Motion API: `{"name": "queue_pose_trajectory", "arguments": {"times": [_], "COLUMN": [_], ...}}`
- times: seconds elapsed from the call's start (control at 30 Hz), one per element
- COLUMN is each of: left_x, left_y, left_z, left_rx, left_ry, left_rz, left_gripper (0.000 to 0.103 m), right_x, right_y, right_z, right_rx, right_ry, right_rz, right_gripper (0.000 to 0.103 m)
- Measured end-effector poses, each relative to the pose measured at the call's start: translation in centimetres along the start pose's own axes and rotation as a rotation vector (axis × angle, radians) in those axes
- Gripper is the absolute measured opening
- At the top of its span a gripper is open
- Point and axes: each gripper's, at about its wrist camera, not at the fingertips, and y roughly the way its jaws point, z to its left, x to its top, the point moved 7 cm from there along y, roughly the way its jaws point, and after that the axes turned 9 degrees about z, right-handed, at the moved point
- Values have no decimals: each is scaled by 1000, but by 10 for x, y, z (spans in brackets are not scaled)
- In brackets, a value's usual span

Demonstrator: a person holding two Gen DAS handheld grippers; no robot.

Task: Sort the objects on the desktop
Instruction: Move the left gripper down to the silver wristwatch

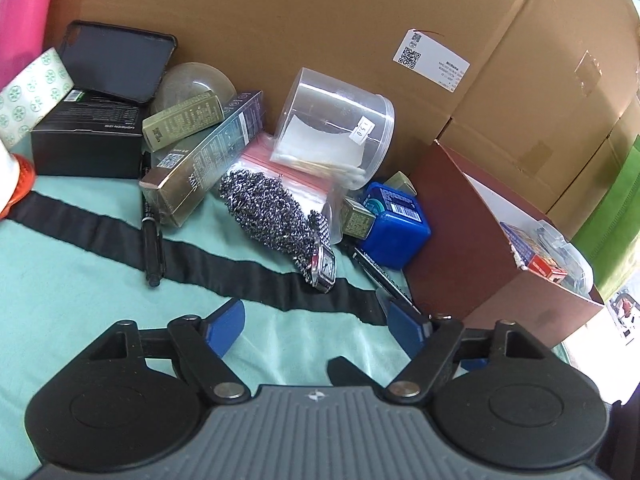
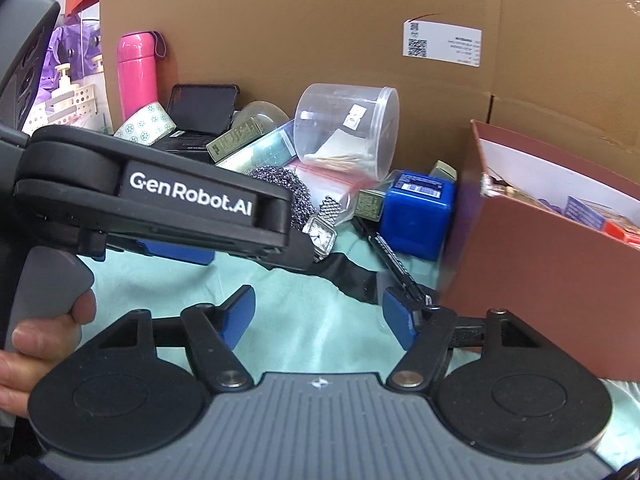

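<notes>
Hovering with the left gripper (image 1: 312, 320) and right gripper (image 2: 318, 316), both wide open, holding nothing. Eyeing the small silver square-faced wristwatch (image 1: 325, 266) lying mid-cloth beside the brown cardboard sorting box (image 1: 472, 240). Looking light, slippery, floppy; pinching the hard case.

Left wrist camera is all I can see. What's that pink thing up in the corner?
Observer: It's a pink bottle, standing upright, with a loop strap by its cap.
Operator: Is there anything next to it?
Observer: Yes, on its far side there is a white basket full of little holes, and a pump bottle stands in it.
Operator: Where is my other gripper?
Observer: The right gripper is open, low over the green cloth, right beside the brown box.
</notes>
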Motion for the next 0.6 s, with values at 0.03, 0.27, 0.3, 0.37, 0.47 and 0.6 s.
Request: {"name": "queue_pose_trajectory", "arguments": {"times": [0.03, 0.27, 0.3, 0.37, 0.47, 0.6], "left_x": [4, 24, 24, 26, 27, 28], "left_y": [2, 31, 34, 39, 43, 45], "left_z": [0, 1, 1, 2, 3, 4], "left_rx": [-4, -26, -32, -34, -45, -35], "left_ry": [5, 27, 29, 29, 22, 29], "left_rz": [4, 63, 74, 82, 86, 78], "left_gripper": [78, 63, 60, 57, 54, 44], "right_x": [2, 19, 21, 24, 26, 27], "right_y": [4, 31, 34, 41, 50, 58], "right_z": [1, 0, 0, 0, -3, -2], "right_rx": [2, -19, -22, -30, -27, -15], "right_ry": [-1, 1, 2, 5, 10, 9], "right_rz": [-1, -3, -2, 3, 17, 30], "right_gripper": [66, 57, 57, 54, 52, 48]}}
